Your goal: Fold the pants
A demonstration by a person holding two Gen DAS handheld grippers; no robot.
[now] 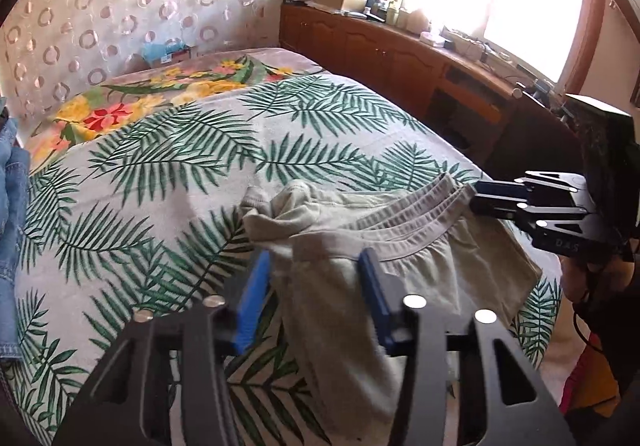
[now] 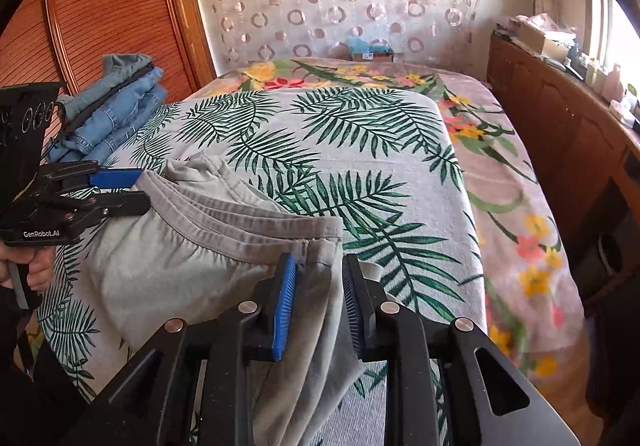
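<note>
Light grey pants [image 1: 404,246] lie bunched on the palm-leaf sheet at the bed's near end, with the elastic waistband [image 2: 248,222] facing up. My left gripper [image 1: 316,270] is open, its blue fingers either side of the left end of the waistband. It also shows in the right wrist view [image 2: 132,190], at the waistband's left end. My right gripper [image 2: 320,270] is open, with grey fabric between its fingers at the waistband's right end. In the left wrist view [image 1: 484,198] it sits at the right end of the waistband.
A stack of folded blue jeans [image 2: 108,114] lies at the bed's left edge. A floral blanket [image 2: 516,230] covers the far and right parts of the bed [image 1: 152,182]. A wooden cabinet [image 1: 384,54] with clutter runs under the window. A wooden wardrobe [image 2: 104,6] stands left.
</note>
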